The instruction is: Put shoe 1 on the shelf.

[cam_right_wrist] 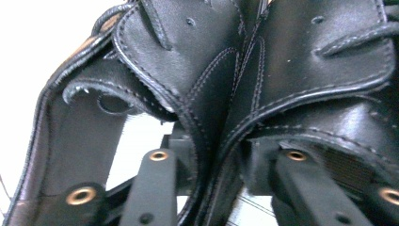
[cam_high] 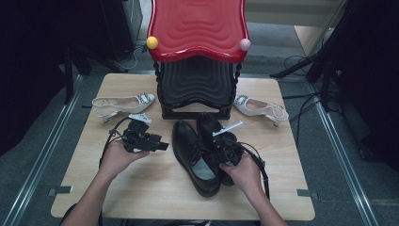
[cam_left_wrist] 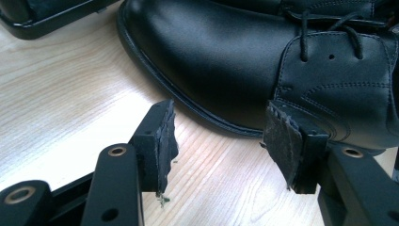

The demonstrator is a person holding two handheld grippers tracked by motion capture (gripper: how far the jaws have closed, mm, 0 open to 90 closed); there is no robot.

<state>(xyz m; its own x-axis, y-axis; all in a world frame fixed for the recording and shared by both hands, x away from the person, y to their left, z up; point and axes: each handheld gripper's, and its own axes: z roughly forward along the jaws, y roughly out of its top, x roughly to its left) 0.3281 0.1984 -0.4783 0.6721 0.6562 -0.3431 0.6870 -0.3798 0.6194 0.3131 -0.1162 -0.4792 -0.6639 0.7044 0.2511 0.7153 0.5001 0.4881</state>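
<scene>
While the left hand [cam_high: 117, 157] is lying on the table [cam_high: 155, 188], its left tool [cam_high: 157, 146] is resting released, jaws apart with nothing between them, pointing at the left shoe [cam_high: 190, 155] from just beside it. To the right, the right hand [cam_high: 242, 174] is angling down over the heels of the pair, and the right tool [cam_high: 221, 149] is reaching into the shoes: one jaw is sitting inside each shoe, and the two adjoining inner walls are standing between them. Whether the pads are pressing those walls I cannot tell. The right shoe [cam_high: 211, 129] is touching the left one, both near the table's middle, toes toward a red-and-black rack [cam_high: 197, 47].

The table is pale wood, with a light heeled shoe [cam_high: 122, 104] at the left of the rack and another [cam_high: 261, 108] at the right. Grey floor, metal rails and cables are surrounding it.

The left gripper view is showing the left shoe's toe [cam_left_wrist: 211, 61] and laces close up, beyond frayed pads [cam_left_wrist: 165, 136]. The right gripper view is showing the stitched collars [cam_right_wrist: 221, 108] between its jaws.
</scene>
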